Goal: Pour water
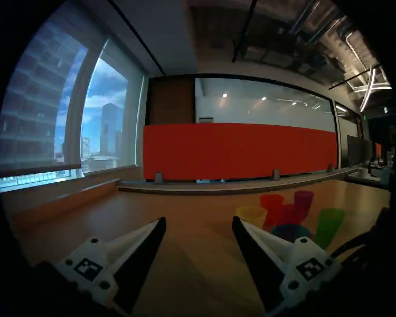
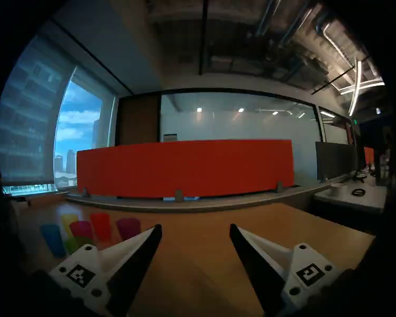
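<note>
A cluster of coloured plastic cups stands on the wooden table. In the left gripper view it lies ahead to the right: a yellow cup [image 1: 252, 215], a red cup [image 1: 272, 203], a purple cup [image 1: 303, 199], a green cup [image 1: 329, 224] and a blue cup [image 1: 290, 231]. My left gripper [image 1: 198, 222] hovers open over the table, nothing between its fingers. In the right gripper view the cups sit at the far left: the blue cup [image 2: 53, 239], the yellow cup [image 2: 69, 222], the red cup [image 2: 100, 226] and the purple cup [image 2: 128, 228]. My right gripper [image 2: 195, 230] is open and holds nothing.
A long red divider panel [image 1: 240, 150] runs along the table's far edge. Large windows [image 1: 66, 121] line the left wall. To the right stands a neighbouring desk [image 2: 351, 198] with a dark monitor [image 2: 335, 161]. Bare wooden tabletop [image 2: 208, 232] stretches ahead of both grippers.
</note>
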Demonstrator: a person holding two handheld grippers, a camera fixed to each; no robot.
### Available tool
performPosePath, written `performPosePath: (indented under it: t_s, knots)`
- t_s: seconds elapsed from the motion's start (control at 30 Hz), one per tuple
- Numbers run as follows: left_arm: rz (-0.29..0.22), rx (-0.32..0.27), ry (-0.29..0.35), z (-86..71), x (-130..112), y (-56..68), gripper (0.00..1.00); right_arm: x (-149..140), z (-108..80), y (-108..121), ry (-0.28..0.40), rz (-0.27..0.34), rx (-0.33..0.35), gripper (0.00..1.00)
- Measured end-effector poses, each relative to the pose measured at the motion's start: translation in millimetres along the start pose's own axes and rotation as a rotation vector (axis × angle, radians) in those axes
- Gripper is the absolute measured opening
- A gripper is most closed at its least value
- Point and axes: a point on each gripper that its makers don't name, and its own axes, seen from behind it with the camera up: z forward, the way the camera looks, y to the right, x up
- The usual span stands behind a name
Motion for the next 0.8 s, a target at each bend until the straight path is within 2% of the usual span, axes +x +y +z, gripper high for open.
performPosePath:
  t_s: [0.3,0.8]
  knots:
    - [0.000,0.000,0.000,0.1,0.4,-0.4,0.93,-6.9,0.1,4.4,-0.008,0.006,-0.011,0.99]
    - [0.000,0.000,0.000,-0.2,0.0,-0.1,0.93,-17.6,2.1,10.6,-0.032,-0.023,-0.030,0.99]
